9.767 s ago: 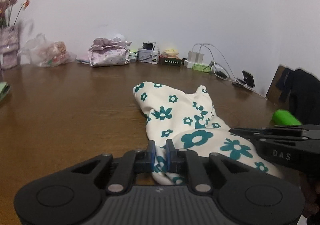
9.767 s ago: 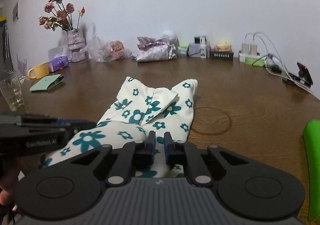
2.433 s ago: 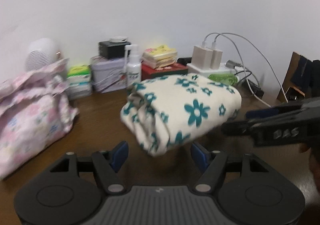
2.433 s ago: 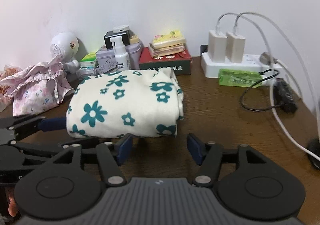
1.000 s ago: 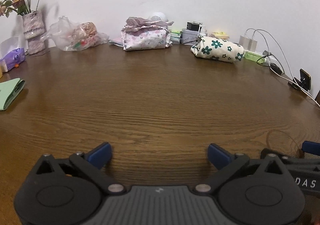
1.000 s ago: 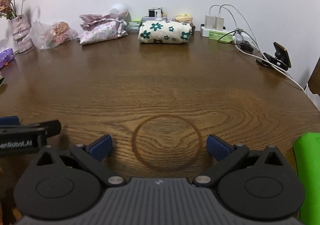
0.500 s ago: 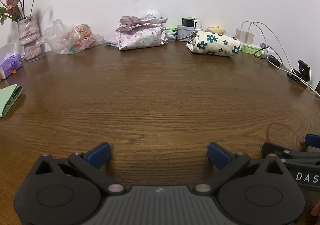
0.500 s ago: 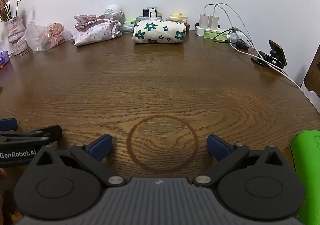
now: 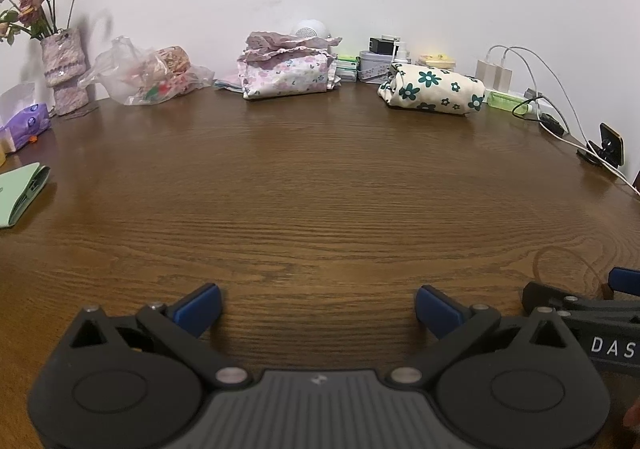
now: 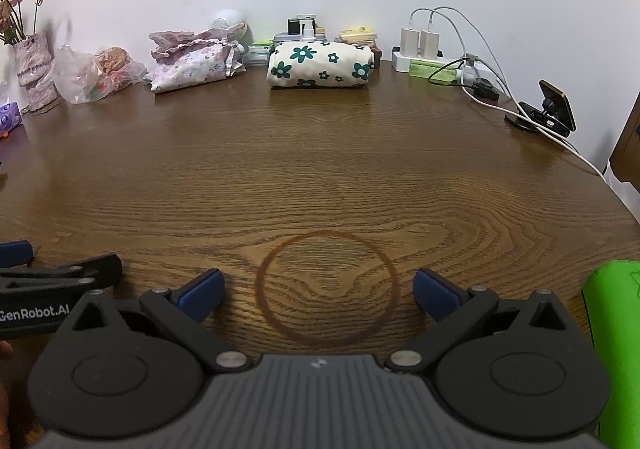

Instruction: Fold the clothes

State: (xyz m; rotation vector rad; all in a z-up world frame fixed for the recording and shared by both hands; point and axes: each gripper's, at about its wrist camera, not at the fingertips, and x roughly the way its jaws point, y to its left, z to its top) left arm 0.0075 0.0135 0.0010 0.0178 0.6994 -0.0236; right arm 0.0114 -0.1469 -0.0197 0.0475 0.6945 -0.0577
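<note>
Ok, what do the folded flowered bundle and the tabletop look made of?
The flowered bundle looks like soft woven or knit fabric, matte cream with teal flower print; its rounded, creased folds suggest cloth. The table looks like wood or wood veneer, brown with clear grain and a slight sheen; which one can't be told.

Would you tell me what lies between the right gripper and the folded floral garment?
Only bare wooden table, marked by a dark ring stain just ahead of the right gripper; the folded floral garment sits beyond, in the right wrist view.
</note>
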